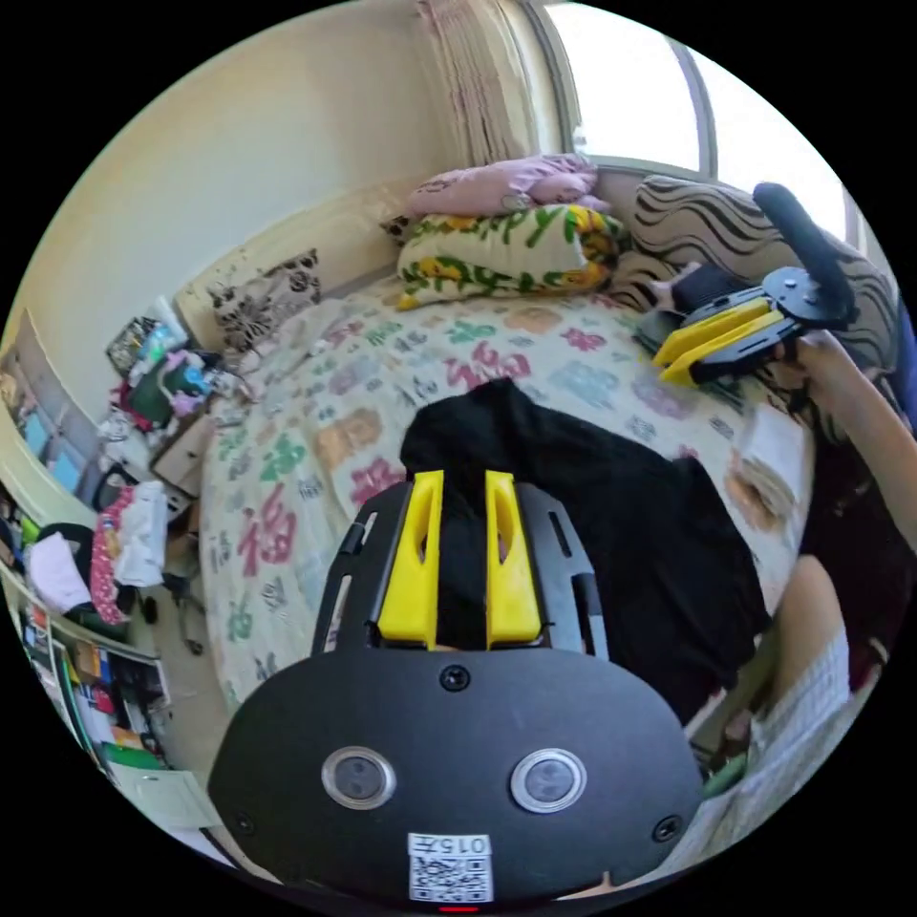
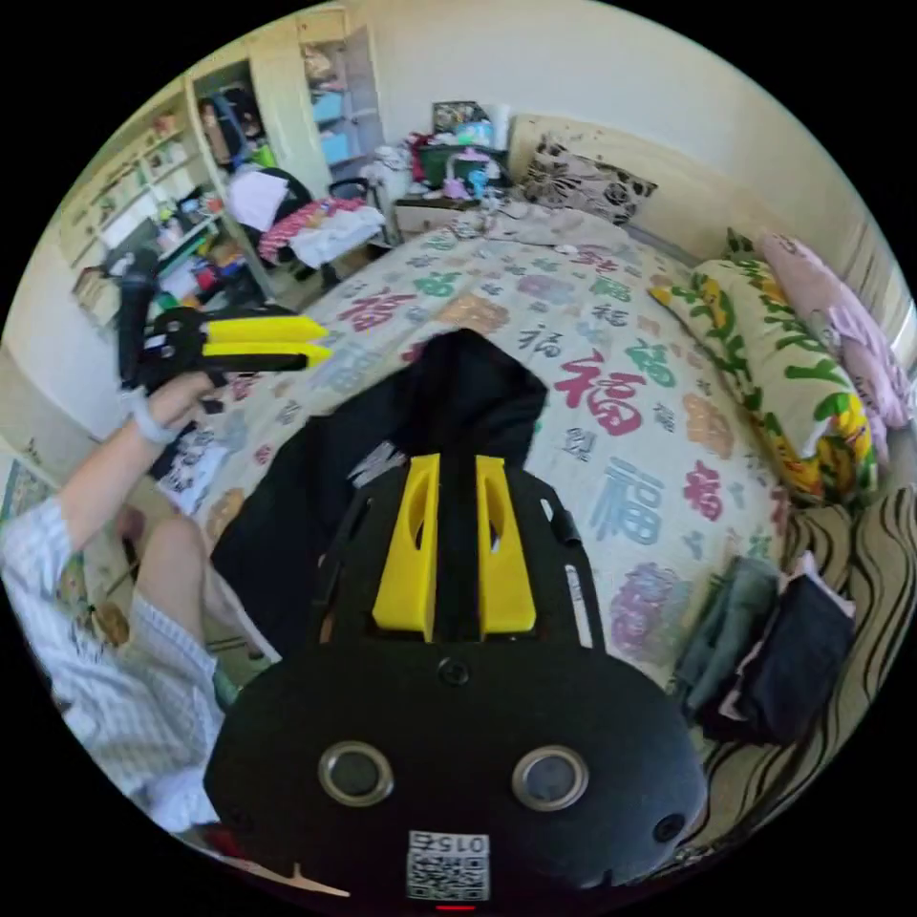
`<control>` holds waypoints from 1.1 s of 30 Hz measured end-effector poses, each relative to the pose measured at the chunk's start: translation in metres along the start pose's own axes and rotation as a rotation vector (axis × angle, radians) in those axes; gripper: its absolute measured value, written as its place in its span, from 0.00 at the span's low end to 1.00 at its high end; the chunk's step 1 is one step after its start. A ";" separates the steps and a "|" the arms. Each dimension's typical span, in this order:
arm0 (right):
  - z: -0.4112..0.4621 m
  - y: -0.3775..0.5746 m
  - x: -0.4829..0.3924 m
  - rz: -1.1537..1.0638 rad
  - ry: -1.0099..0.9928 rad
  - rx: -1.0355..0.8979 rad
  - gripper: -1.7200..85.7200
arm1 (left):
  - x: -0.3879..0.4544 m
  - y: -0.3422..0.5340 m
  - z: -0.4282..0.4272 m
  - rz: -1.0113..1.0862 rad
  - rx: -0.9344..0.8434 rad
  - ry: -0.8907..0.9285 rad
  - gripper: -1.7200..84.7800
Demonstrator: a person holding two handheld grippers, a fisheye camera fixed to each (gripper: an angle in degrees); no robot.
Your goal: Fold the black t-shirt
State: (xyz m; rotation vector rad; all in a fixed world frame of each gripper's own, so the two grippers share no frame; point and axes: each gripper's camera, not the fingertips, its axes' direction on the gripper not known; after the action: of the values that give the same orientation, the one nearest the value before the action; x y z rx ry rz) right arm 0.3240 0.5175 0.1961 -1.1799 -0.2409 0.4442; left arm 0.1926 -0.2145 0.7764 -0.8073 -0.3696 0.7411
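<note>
Barely started imo: black t-shirt point(image 1: 611, 516) lies crumpled on the bed point(image 1: 315, 430), unfolded, while left gripper point(image 1: 462, 497) and right gripper point(image 2: 453, 478) hover above it, jaws nearly together, gripping nothing.

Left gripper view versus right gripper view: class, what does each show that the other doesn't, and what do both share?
Left gripper view: the window, curtain and the right gripper side-on, raised over the bed. Right gripper view: the left gripper side-on, raised in a hand. Shared: black t-shirt on the bed, stacked pillows.
</note>
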 end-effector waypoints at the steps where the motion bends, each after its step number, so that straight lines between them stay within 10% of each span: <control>1: -0.001 0.029 0.002 -0.020 -0.042 -0.011 0.11 | 0.000 0.023 0.007 -0.004 -0.027 0.008 0.10; 9: 0.054 0.244 0.030 0.429 -0.337 -0.334 0.14 | -0.027 0.319 0.087 -0.532 -0.509 0.346 0.15; 33: -0.052 0.289 0.147 0.531 -0.463 -0.422 0.03 | -0.055 0.333 0.094 -0.535 -0.463 0.595 0.02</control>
State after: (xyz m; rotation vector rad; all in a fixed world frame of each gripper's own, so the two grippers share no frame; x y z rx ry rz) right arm 0.4153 0.6301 -0.0985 -1.5461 -0.4358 1.1811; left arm -0.0496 -0.0510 0.5822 -1.2502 -0.1987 -0.1095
